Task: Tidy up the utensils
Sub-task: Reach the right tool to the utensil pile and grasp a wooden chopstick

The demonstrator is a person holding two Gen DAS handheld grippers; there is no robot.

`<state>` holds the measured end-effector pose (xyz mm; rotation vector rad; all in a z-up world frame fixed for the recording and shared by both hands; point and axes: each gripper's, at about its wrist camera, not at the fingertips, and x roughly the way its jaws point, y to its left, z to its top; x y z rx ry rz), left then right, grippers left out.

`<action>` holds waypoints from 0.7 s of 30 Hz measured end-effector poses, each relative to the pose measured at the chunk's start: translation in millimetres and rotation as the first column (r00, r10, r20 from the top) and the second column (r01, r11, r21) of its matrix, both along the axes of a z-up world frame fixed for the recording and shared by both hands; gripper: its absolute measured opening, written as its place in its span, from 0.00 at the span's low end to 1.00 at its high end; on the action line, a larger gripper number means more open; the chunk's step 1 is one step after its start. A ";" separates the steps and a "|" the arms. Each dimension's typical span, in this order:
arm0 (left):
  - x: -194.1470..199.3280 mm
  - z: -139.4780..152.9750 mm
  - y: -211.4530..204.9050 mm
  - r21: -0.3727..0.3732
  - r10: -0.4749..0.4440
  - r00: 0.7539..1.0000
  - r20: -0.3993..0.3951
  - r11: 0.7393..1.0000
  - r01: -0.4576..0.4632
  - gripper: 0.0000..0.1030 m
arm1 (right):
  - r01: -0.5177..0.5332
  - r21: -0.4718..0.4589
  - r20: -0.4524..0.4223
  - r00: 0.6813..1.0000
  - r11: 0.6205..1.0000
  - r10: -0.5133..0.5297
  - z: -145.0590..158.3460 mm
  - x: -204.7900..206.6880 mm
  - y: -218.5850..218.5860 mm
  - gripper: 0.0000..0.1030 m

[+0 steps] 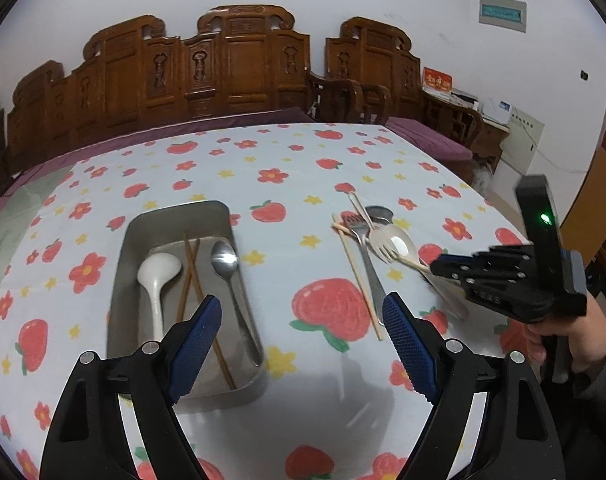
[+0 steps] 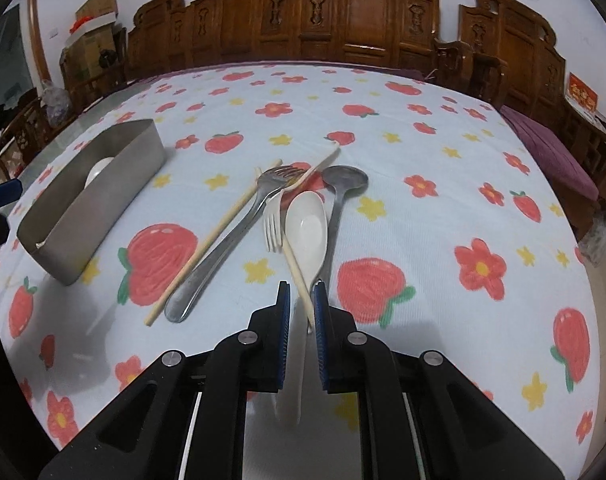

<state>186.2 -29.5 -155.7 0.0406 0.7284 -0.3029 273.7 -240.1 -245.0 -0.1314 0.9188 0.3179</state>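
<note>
Two grippers are seen over a table covered by a cloth (image 2: 423, 152) printed with strawberries and flowers. The left gripper (image 1: 301, 354) is held with its jaws spread wide and nothing between them. Beyond its left finger (image 1: 195, 350) a metal tray (image 1: 133, 248) is set on the cloth; a white spoon (image 1: 157, 276), a pair of dark chopsticks (image 1: 191, 276) and a metal spoon (image 1: 227, 264) are laid inside it, and the chopsticks and the metal spoon's handle are partly covered by that finger.

The right gripper (image 2: 301, 330) is held low over a loose pile of utensils, its jaws brought close together. The handle of a white plastic spoon (image 2: 309, 228) and the lower end of a pale chopstick (image 2: 297, 270) are passed between the blue pads (image 2: 318, 332); whether the pads are pressed onto either cannot be told.

Ahead of these fingers and a little to their left, a white plastic fork (image 2: 273, 228), a metal fork (image 2: 239, 224) and a second pale chopstick (image 2: 219, 232) are spread. A dark metal spoon (image 2: 343, 184) is laid just right of the white bowl. The tray is seen well to the left of the right fingers.
</note>
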 end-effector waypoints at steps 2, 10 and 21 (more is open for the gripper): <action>-0.5 -2.2 -5.1 0.007 -0.006 1.000 -0.001 1.000 0.006 0.77 | -0.004 0.000 -0.013 1.000 1.000 0.004 -3.2 4.5 -0.4 0.13; -2.3 -11.3 -21.2 0.030 -0.038 0.999 -0.019 0.999 0.039 0.77 | -0.030 0.011 -0.054 0.998 0.999 0.031 -12.9 6.1 -2.7 0.11; 0.8 -16.9 -26.0 0.045 -0.040 0.999 -0.033 0.998 0.041 0.77 | -0.038 0.108 -0.023 0.999 0.993 0.041 5.7 -11.6 -9.2 0.06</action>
